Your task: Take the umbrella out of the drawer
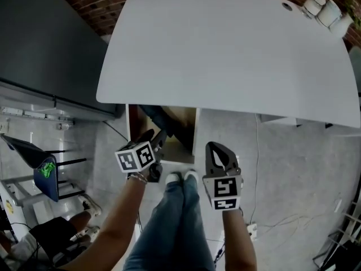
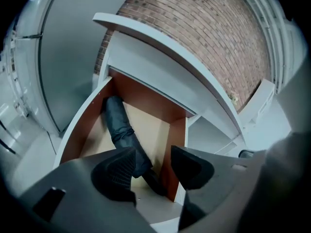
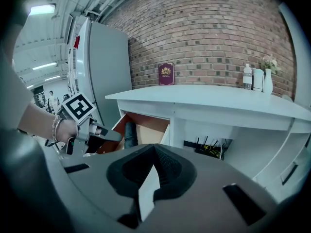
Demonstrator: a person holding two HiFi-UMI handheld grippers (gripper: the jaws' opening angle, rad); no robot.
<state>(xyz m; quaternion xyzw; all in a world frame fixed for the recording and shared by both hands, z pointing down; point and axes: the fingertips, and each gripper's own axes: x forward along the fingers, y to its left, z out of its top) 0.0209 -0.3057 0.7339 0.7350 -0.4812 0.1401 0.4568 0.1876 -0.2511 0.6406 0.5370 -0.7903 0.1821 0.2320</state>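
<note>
The person wears blue jeans (image 1: 172,230) and white shoes (image 1: 181,177), with a bracelet (image 1: 137,178) on the left wrist. The left gripper (image 1: 157,140) and right gripper (image 1: 221,154) are dark grey, each with a white cube of black square markers at seven o'clock (image 1: 135,157) and six o'clock (image 1: 225,193) of its jaws. The pads (image 2: 116,171) are black and ribbed.
</note>
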